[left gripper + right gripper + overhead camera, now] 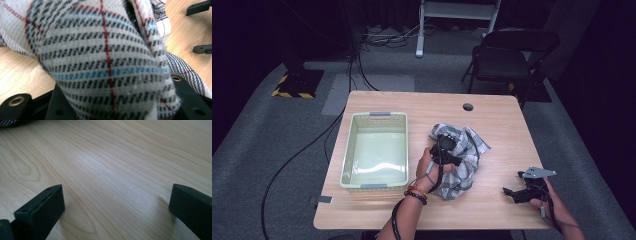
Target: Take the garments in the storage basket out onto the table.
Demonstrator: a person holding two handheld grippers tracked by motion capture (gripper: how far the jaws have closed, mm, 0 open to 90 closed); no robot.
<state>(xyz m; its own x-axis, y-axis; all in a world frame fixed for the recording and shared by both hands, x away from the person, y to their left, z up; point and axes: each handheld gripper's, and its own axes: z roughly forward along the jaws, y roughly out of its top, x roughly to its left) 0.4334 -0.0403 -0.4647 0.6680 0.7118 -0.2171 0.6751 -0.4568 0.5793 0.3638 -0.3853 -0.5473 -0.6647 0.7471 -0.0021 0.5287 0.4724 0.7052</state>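
Jaws of the left gripper pinch the plaid cloth, whose weave crowds its own view. Right of the cloth, the right gripper rests spread over the wooden table, with a green basket left of the cloth.

I am working with two grippers, my left gripper and my right gripper, one in each hand. One checked cloth and one pale green basket are lying on the one wooden table before me. One black chair is standing behind it.
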